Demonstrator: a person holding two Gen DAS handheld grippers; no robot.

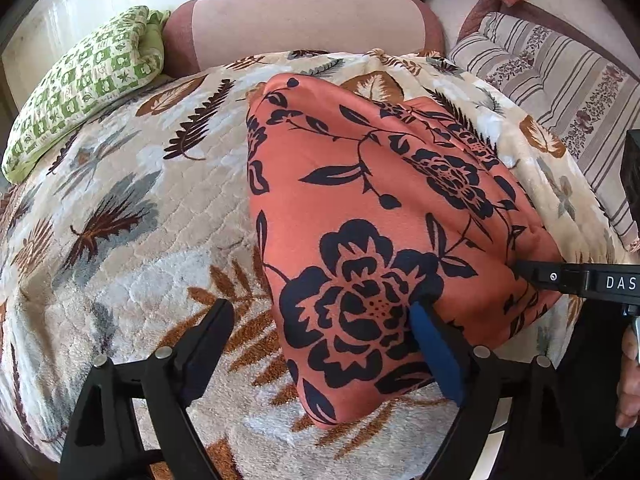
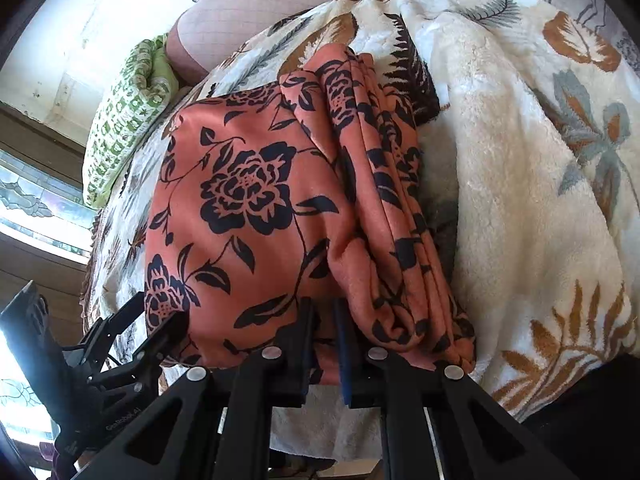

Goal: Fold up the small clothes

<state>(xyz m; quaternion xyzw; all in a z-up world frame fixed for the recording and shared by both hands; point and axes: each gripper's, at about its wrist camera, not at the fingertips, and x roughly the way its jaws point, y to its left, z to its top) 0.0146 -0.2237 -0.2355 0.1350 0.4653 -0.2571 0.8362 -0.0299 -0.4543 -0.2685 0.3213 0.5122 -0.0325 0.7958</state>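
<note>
The folded garment (image 1: pixel 384 216), an orange cloth with a black flower print, lies on the leaf-patterned blanket (image 1: pixel 132 216) of the bed, with its long axis running from the near edge toward the far end, where a pink cushion (image 1: pixel 296 20) and a green checked pillow (image 1: pixel 88 84) rest. The left tongs (image 1: pixel 320 344) are spread wide: the right finger, with its blue pad, touches the near left portion of the garment, while the left finger stands over bare blanket, clear of the cloth. The right tongs (image 2: pixel 322 344) are nearly pressed together at the near edge of the garment (image 2: pixel 256 208); they appear to pinch the cloth there, though the actual contact is hidden behind the fingers. In the right wrist view, stacked folded layers form a thick ridge along the right side of the garment. Both tongs therefore stand at the near short end, left and right of each other. Judged from this layout, the next fold would carry the near end away along the long axis, and the right tongs are better placed to lead it.
</note>
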